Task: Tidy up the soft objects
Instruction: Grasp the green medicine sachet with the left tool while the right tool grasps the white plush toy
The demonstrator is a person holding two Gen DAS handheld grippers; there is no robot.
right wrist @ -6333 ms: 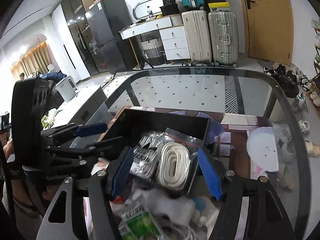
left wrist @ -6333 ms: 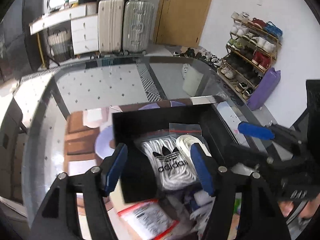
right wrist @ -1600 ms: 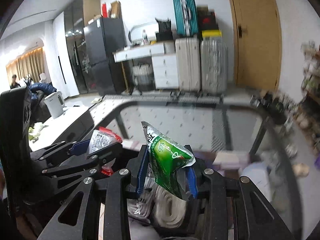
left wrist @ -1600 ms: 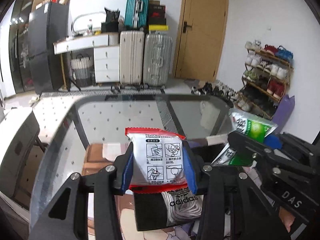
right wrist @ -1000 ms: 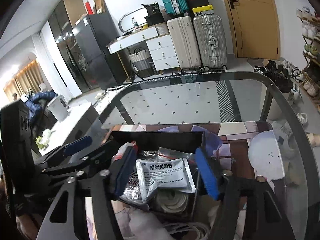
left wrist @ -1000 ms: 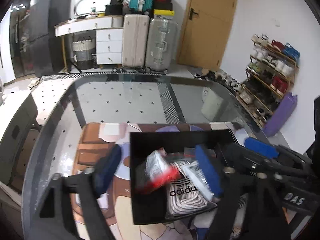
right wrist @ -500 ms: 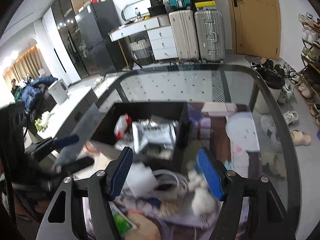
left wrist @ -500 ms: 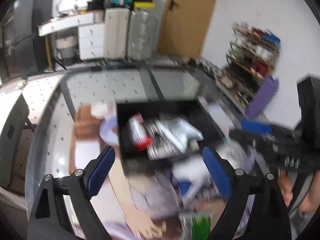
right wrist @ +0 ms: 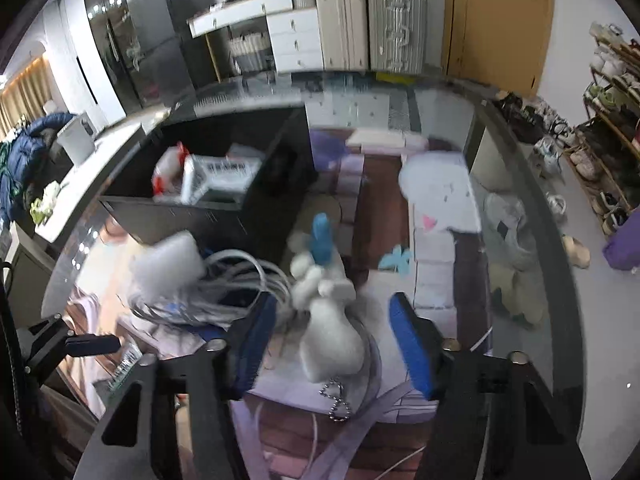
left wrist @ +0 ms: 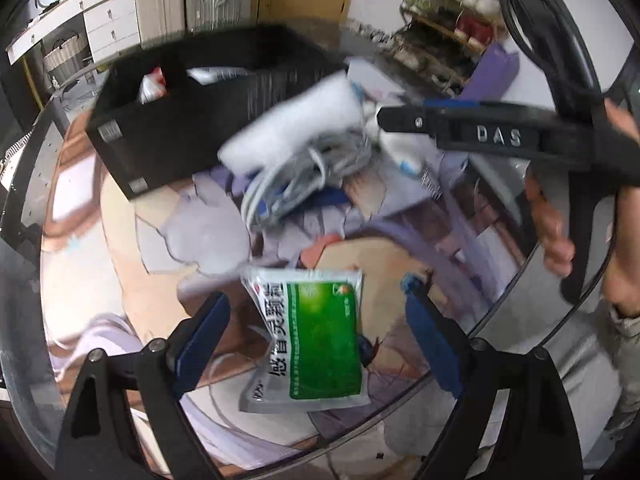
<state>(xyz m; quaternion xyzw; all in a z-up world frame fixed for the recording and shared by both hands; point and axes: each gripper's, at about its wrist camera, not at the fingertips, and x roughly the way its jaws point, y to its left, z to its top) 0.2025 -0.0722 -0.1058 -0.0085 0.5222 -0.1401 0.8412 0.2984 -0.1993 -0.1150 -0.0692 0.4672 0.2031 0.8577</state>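
Note:
My left gripper [left wrist: 316, 332] is open, its blue pads on either side of a green and white sachet [left wrist: 310, 334] that lies flat on the table. My right gripper [right wrist: 334, 344] is open around a white plush toy with a blue part [right wrist: 326, 300] and a ball chain. The black box [left wrist: 200, 108] at the back holds a red-edged packet [right wrist: 170, 172] and a white sachet [right wrist: 218, 178]; the box also shows in the right wrist view [right wrist: 192, 208]. A coiled white cable [right wrist: 224, 284] and a white pad [left wrist: 292, 124] lie beside the box.
The round glass table [right wrist: 520, 208] carries a printed mat [left wrist: 132, 264]. The other gripper's black body [left wrist: 512, 136] crosses the upper right of the left wrist view. Suitcases [right wrist: 372, 36], a drawer unit and a shoe rack [right wrist: 608, 120] stand beyond the table.
Both grippers let their packets drop into the black box, then swung back and down over the table; the left one now frames the green sachet, the right one the plush toy.

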